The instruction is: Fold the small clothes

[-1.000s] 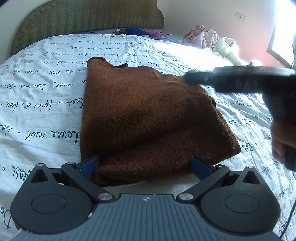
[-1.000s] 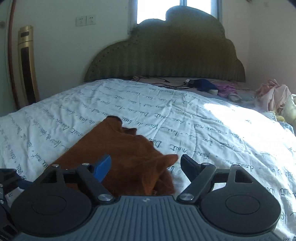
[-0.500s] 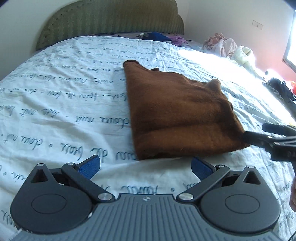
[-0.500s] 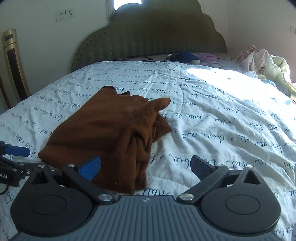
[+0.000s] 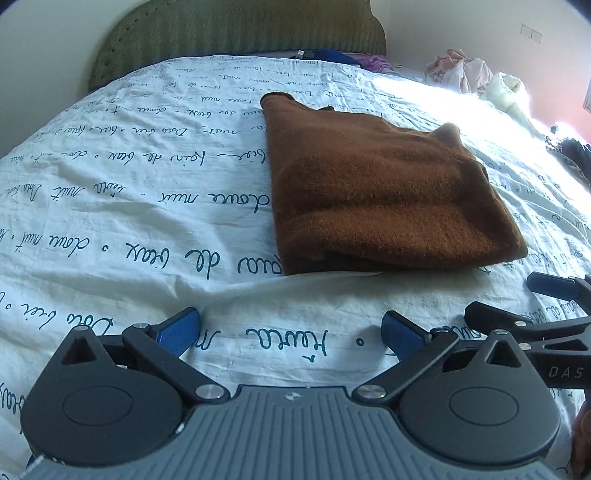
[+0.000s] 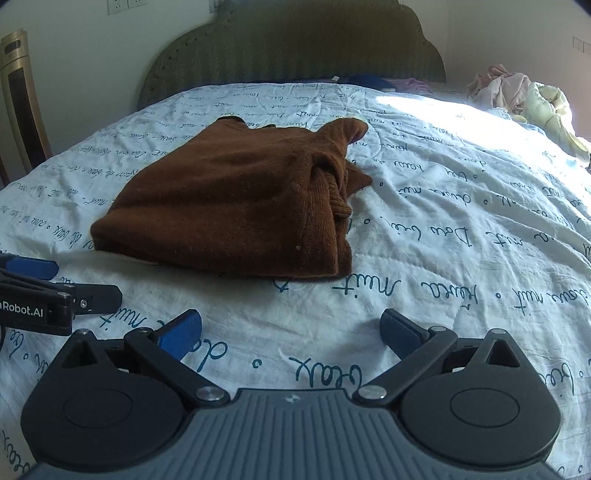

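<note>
White script-printed bedspread (image 6: 443, 236) under folded brown sweater (image 6: 236, 206), heaped clothes (image 6: 517, 92) beyond, left gripper (image 5: 291, 328) and right gripper (image 6: 291, 328) wide, empty.

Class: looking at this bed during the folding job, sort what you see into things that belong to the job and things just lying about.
Job:
- brown sweater, folded on the bedspread
- left gripper, open
- right gripper, open

Lying about:
- pink and cream clothes pile
- blue and purple items by the headboard

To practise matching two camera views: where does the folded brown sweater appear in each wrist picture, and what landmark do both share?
Left wrist: brown sweater lies centre-right, beyond the open jaws.
Right wrist: it lies centre-left, sleeves bunched at its right edge.
Shared landmark: the green headboard.
</note>
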Action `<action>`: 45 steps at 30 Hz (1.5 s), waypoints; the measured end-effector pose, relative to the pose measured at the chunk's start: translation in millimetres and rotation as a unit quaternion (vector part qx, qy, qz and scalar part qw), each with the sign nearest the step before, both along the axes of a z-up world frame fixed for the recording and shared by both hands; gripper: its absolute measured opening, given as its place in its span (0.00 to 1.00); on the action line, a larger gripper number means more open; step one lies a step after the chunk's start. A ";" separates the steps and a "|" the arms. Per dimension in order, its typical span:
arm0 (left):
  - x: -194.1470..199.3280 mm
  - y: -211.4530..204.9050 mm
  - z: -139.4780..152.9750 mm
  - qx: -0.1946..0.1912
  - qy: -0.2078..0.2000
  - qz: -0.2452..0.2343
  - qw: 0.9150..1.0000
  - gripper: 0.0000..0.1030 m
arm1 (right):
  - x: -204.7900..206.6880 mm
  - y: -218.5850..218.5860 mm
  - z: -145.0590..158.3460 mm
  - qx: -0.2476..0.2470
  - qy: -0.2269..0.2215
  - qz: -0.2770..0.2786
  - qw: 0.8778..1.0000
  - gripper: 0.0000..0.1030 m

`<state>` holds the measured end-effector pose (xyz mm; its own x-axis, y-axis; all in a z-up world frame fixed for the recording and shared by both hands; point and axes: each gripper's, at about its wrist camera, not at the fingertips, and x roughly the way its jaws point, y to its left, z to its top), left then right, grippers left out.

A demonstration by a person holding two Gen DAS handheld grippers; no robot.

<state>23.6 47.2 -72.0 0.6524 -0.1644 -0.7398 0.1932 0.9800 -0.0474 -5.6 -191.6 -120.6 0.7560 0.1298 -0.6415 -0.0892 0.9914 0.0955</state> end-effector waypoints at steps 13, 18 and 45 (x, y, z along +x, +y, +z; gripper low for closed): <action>13.2 -20.4 1.2 -0.007 0.015 -0.025 1.000 1.00 | 15.6 3.8 -6.2 -0.022 0.018 -0.010 1.000 1.00; 13.1 -18.5 -3.0 -0.005 0.015 -0.032 0.999 1.00 | 11.7 0.6 -7.9 -0.016 0.020 -0.005 1.000 1.00; 12.9 -21.8 -9.8 -0.013 -0.038 -0.005 0.999 1.00 | 18.1 0.2 -12.1 -0.019 0.014 -0.037 0.999 1.00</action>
<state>36.5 25.4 -81.8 0.7043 -0.1898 -0.6840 0.2064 0.9767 -0.0584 12.4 -191.4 -132.7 0.7439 0.0490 -0.6665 -0.0135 0.9982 0.0584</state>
